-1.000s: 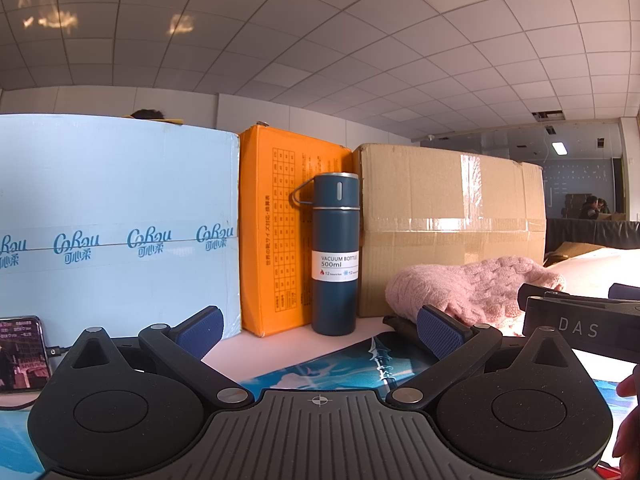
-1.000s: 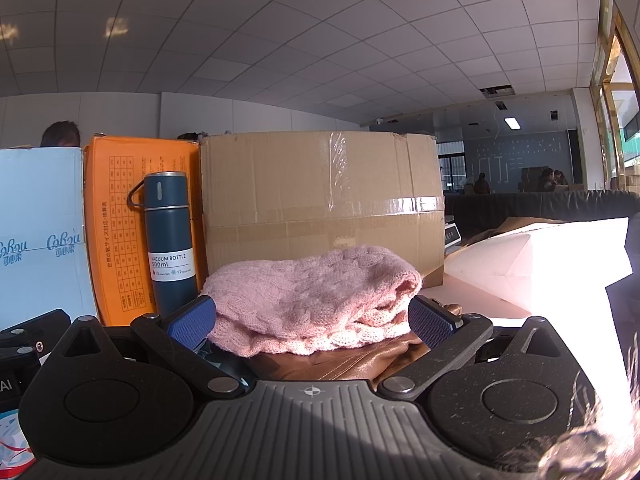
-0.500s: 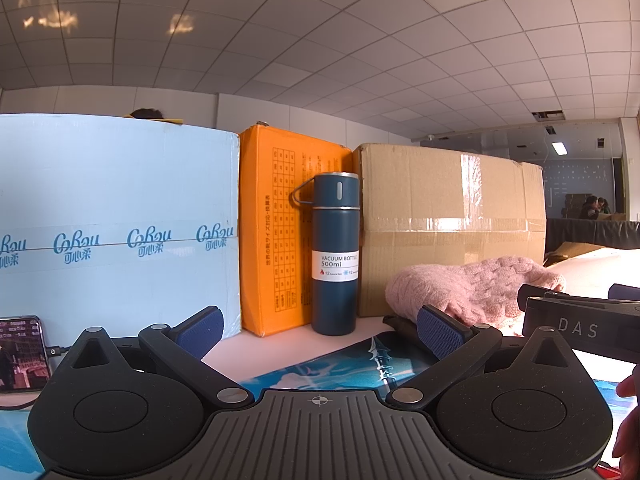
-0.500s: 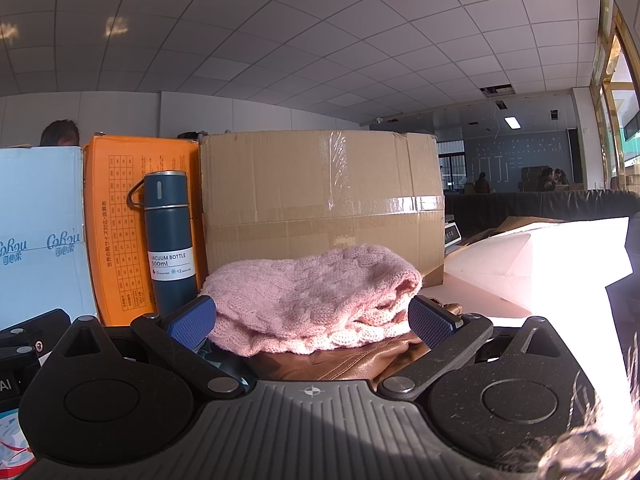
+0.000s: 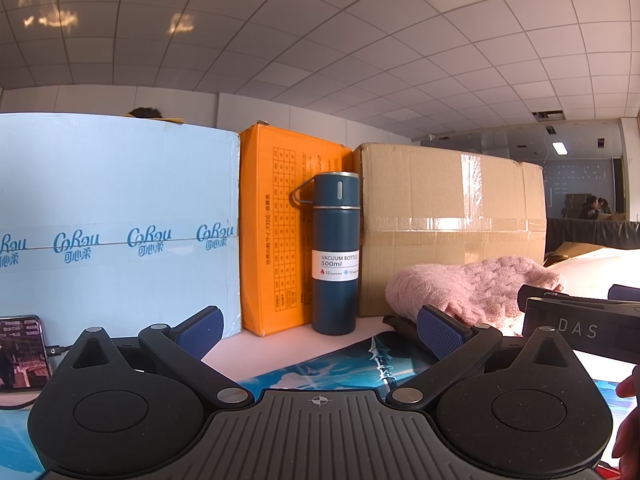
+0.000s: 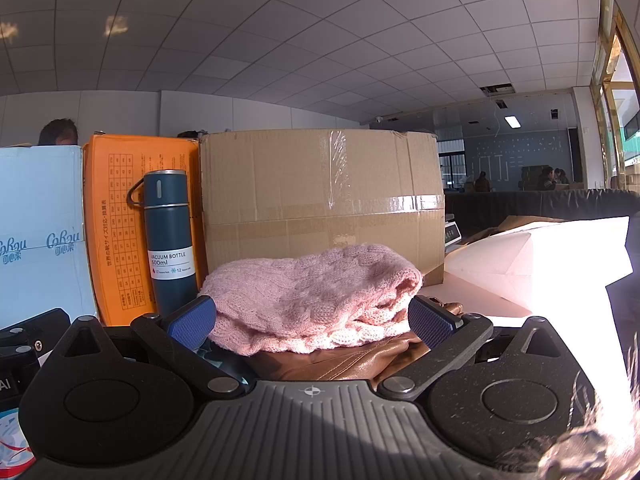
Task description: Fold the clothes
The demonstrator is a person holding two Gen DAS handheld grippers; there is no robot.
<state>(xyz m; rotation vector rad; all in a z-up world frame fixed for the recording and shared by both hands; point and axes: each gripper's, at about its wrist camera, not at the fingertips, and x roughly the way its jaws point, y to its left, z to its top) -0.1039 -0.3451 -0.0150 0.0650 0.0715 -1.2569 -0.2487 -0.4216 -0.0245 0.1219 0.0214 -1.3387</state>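
Both your left hand-held gripper [image 5: 318,334] and right hand-held gripper [image 6: 314,318] gape empty, folding unstarted, so reach the right one into the pink knit sweater [image 6: 310,292] and pinch an edge.

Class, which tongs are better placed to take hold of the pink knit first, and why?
Probably the right tongs: open, with the pink knit straight ahead between the fingers. The left tongs face the blue bottle.

White table [image 5: 280,354], blue printed mat [image 5: 344,364], vacuum bottle [image 5: 335,254], boxes behind, phone [image 5: 22,354] (perhaps charging)
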